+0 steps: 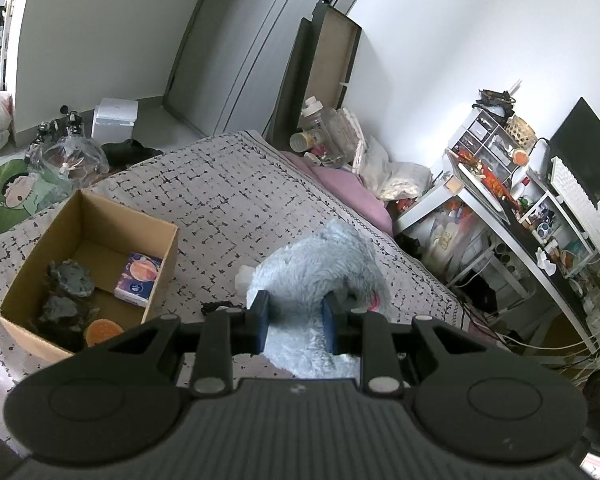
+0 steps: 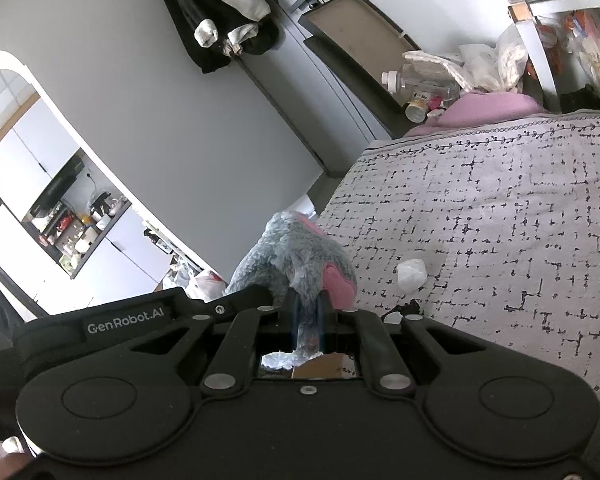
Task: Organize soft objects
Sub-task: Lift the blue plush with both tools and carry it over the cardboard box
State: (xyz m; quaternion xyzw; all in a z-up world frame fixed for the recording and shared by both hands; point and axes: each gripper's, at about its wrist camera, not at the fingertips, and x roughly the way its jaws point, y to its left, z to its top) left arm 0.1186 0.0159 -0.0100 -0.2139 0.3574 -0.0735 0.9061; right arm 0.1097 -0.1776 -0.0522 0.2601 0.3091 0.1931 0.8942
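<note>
A fluffy light-blue plush toy (image 1: 320,268) with pink patches is held above the patterned bed cover (image 1: 228,196). My left gripper (image 1: 296,320) is shut on its lower body, blue pads pressing into the fur. In the right wrist view the same plush toy (image 2: 296,260) shows a pink ear patch, and my right gripper (image 2: 307,310) is shut on a thin part of it. An open cardboard box (image 1: 156,280) sits on the bed to the left, holding grey soft items (image 1: 70,278), a small tissue pack (image 1: 138,280) and an orange round thing (image 1: 102,330).
A crumpled white wad (image 2: 411,275) and a small dark scrap (image 2: 404,312) lie on the bed cover (image 2: 500,220). A pink pillow (image 1: 352,188), bottles and bags crowd the bed's far end. A cluttered desk (image 1: 520,216) stands at the right; a door (image 1: 236,40) is behind.
</note>
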